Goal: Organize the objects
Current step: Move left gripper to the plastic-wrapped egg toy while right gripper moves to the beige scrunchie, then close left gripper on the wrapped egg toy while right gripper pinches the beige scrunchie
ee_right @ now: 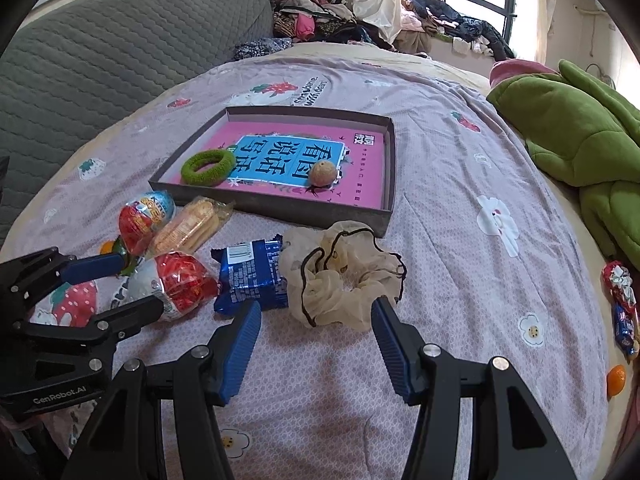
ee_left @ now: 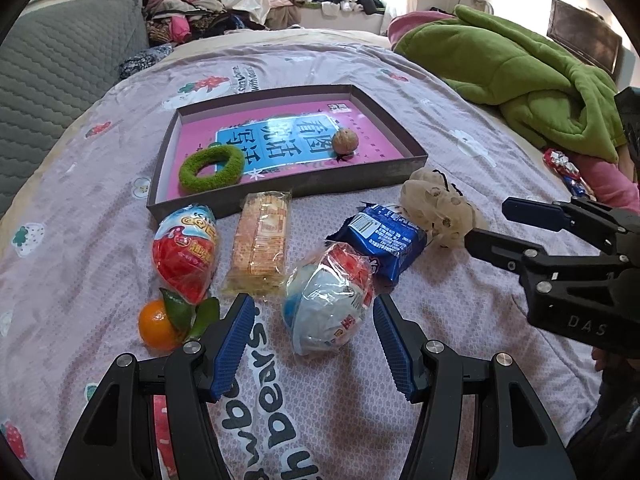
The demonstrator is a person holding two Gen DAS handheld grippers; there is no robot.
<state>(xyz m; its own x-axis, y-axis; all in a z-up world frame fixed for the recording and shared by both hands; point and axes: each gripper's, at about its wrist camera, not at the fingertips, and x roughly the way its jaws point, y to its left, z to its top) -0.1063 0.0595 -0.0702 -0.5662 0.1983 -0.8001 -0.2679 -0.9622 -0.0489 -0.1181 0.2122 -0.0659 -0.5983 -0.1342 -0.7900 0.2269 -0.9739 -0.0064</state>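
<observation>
Presently, my inventory, fingers outward.

Left gripper: released, nothing clamped. A wrapped egg-shaped treat, blue and white with a red end, lies on the bedspread just ahead of the gap, nearer my right finger; whether that finger touches the wrapper I cannot tell.
- Just off the left finger's tip: a small orange with leaves.
- Ahead left: a second egg treat in red wrapping, touching the orange's leaves.
- Straight ahead: a clear packet of orange crackers.
- Ahead right: a blue snack packet, with the first egg's far end against it.

Right gripper: also released, empty. Its pads straddle bare bedspread.
- Just beyond the right fingertip: a cream scrunchie with dark cord trim, close to touching.
- Just beyond the left fingertip: the same blue packet, lying against the scrunchie.

These two sit between my right fingers and the tray.

Further out, past every loose item: a shallow grey box tray with a pink printed sheet inside. In it, a green fuzzy ring at left and a brown walnut-like ball towards the right.

Periphery, far right of both grippers: a green quilted blanket, a foil-wrapped sweet, a second orange.
</observation>
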